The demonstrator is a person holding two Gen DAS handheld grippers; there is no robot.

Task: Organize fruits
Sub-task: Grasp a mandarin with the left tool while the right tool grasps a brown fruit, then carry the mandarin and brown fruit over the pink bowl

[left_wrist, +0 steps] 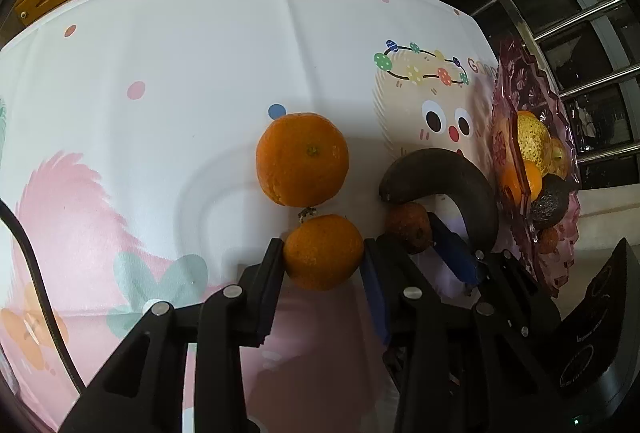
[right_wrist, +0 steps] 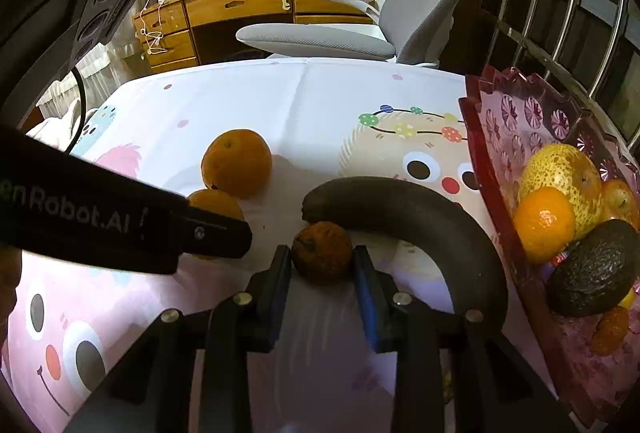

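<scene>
Now left gripper (left_wrist: 323, 253) clasps a dimpled round orange (left_wrist: 323, 252); right gripper (right_wrist: 322, 258) pinches a shriveled brownish fruit (right_wrist: 322, 252).

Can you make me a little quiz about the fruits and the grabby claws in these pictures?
1. True or false: the left gripper has its fingers on either side of a small orange.
2. Which fruit sits between the right gripper's fingers? A) the dark banana B) the brownish wrinkled fruit C) the avocado
3. Fill in: the avocado lies in the pink ____, next to a bumpy yellow fruit.

Key: 1 true. 2 B. 3 tray.
</scene>
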